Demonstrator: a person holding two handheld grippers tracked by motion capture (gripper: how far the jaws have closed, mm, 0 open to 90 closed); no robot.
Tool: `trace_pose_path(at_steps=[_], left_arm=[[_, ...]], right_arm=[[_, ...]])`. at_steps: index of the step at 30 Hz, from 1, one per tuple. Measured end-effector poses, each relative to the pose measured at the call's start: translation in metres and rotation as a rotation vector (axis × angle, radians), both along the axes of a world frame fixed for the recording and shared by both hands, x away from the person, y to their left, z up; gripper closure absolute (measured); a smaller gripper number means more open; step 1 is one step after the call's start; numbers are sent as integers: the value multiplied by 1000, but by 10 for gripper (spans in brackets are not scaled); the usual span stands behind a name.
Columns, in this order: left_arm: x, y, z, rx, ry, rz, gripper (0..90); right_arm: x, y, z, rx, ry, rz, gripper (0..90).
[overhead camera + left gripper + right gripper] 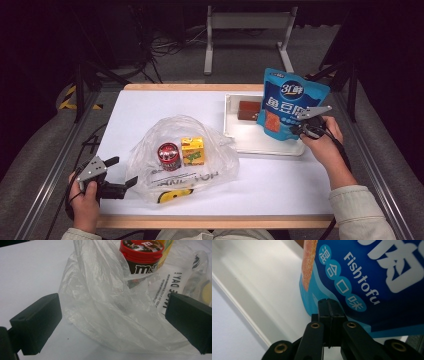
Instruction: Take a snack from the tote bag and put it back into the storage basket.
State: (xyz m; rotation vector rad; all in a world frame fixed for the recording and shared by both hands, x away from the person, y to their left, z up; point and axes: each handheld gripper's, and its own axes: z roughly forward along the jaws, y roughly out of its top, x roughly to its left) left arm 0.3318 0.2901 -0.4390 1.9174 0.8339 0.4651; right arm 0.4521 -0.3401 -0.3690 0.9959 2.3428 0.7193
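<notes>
A blue fish tofu snack bag (292, 100) stands upright over the white tray (265, 146) at the right. My right gripper (299, 125) is shut on the bag's lower edge; in the right gripper view the jaws (329, 307) meet on the blue bag (367, 277). At the front left my left gripper (125, 171) is open, its jaws either side of the near edge of a clear plastic bag (185, 162). That plastic bag (105, 302) holds a red-lidded candy jar (142, 255) and a yellow carton (192, 151). My left gripper (112, 320) holds nothing.
Two brown bars (247, 110) lie at the back of the tray. The white tabletop (280, 180) has a wooden front edge. A metal stand (247, 22) and cables sit on the floor beyond the table.
</notes>
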Motion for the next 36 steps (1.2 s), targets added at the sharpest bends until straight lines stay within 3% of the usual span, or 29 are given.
trace_pose_path(at_steps=[26,32,36], left_arm=[[0,0,0,-1,2,1,13],[0,0,0,-1,2,1,14],[0,0,0,-1,2,1,14]], right_arm=[[13,-13,-2,-1,9,-163,900],[11,-13,-2,6,13,-163,900],[6,-11,2,36,9,-137,891]])
